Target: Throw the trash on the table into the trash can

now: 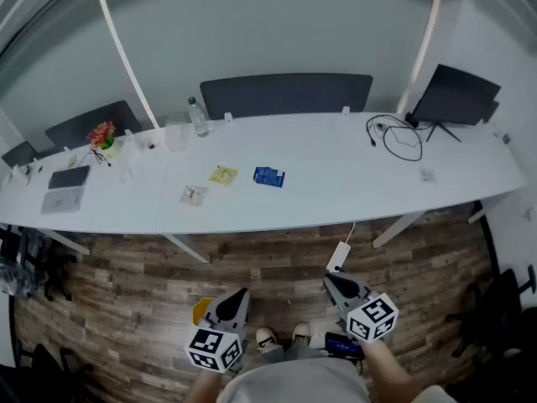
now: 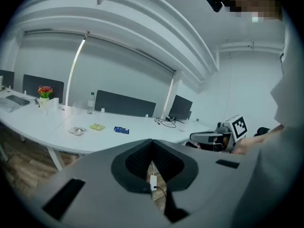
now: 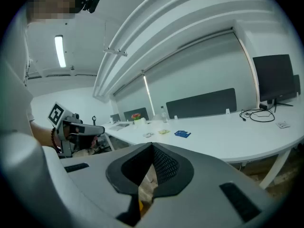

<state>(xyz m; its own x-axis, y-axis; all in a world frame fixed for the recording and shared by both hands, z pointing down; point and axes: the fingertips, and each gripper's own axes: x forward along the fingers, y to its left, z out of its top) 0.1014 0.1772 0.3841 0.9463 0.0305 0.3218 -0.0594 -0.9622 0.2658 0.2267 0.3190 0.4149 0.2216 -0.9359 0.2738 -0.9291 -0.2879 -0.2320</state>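
A long white curved table (image 1: 336, 196) spans the head view from 9 to 3 o'clock, above a brown wood-plank floor (image 1: 277, 263). A dark flat monitor (image 1: 457, 95) stands at the table's far edge at 2 o'clock. At 6 o'clock, well short of the table, the left gripper (image 1: 238, 295) and the right gripper (image 1: 330, 280) hang side by side over the floor, pointing toward the table. Each has its jaws pressed together at the tips with nothing between them. The trash lies near the table's middle: a blue flat wrapper (image 1: 269, 176), a yellow wrapper (image 1: 223, 175) at its 9 o'clock, and a crumpled clear wrapper (image 1: 193, 195) at the yellow one's 8 o'clock, all apart from one another.
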